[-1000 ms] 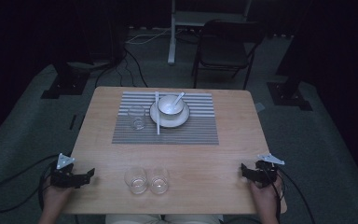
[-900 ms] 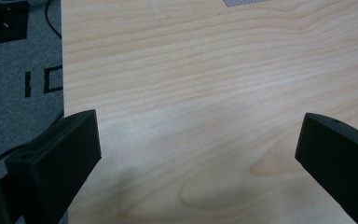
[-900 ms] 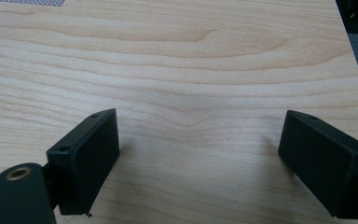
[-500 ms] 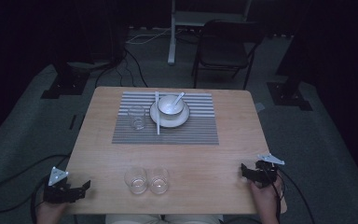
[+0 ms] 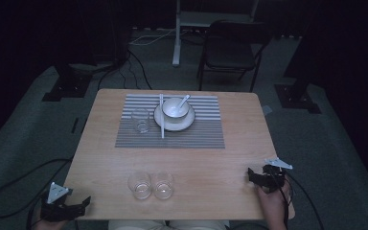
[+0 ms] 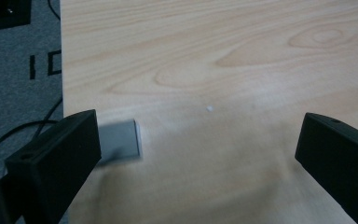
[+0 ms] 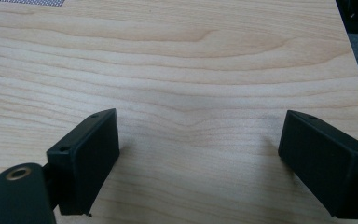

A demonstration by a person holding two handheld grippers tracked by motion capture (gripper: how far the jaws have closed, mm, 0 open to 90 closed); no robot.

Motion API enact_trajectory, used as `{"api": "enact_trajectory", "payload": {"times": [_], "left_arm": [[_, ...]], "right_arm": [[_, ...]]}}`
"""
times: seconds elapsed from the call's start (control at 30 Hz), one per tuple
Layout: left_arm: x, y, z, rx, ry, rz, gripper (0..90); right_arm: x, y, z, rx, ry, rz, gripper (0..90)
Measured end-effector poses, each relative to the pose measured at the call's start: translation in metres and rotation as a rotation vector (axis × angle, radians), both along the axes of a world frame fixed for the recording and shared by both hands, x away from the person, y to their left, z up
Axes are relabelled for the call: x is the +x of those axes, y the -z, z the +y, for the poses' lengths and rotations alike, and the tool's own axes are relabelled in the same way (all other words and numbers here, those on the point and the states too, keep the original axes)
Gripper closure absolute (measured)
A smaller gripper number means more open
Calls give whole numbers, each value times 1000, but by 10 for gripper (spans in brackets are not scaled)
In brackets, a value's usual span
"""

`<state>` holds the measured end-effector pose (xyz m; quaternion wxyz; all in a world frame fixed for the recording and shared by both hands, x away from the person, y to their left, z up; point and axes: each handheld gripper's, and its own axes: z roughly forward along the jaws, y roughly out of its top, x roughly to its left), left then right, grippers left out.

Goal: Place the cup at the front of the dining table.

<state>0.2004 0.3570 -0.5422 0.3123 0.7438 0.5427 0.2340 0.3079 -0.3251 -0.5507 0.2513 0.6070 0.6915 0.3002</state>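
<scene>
My left gripper (image 5: 78, 206) hangs low beside the table's front left corner, jaws open and empty. In the left gripper view the left gripper (image 6: 198, 158) looks over bare wood and a small grey square patch (image 6: 120, 142) by the table's left edge. The right gripper (image 5: 253, 177) rests over the front right of the table (image 5: 220, 163), also open with nothing in it. Bare wood lies between the jaws of the right gripper (image 7: 198, 158) in its own view. Two clear glasses (image 5: 140, 185) (image 5: 163, 184) stand side by side near the front edge.
A striped placemat (image 5: 196, 134) at the back holds a third glass (image 5: 141, 120), a white plate (image 5: 186, 122) with a bowl (image 5: 174, 108) and spoon, and a white stick (image 5: 162, 125). A chair (image 5: 232, 48) stands beyond the table. Cables lie on the floor at left.
My left gripper has drawn back toward the person and down past the table's front left corner. The right gripper has stayed put.
</scene>
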Motion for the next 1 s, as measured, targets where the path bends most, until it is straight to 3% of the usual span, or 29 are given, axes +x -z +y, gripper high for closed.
{"api": "enact_trajectory", "payload": {"times": [0.2, 0.6, 0.7, 0.77, 0.83, 1.0], "left_arm": [[-12, 3, 2, 6, 10, 12, 2], [-26, 4, 10, 6, -40, 16, 2], [-32, -3, 9, 50, -88, -75, 3], [-34, -5, 10, 37, -112, -97, 3], [-32, -1, 8, 82, -117, -71, 3], [-27, 2, 4, 102, -102, -42, 3]], "right_arm": [[0, 0, 0, 0, 0, 0, 117], [0, 0, 0, 0, 0, 0, 117], [0, 0, 0, 0, 0, 0, 117], [0, 0, 0, 0, 0, 0, 117], [0, 0, 0, 0, 0, 1, 117], [0, 0, 0, 0, 0, 1, 117]]}}
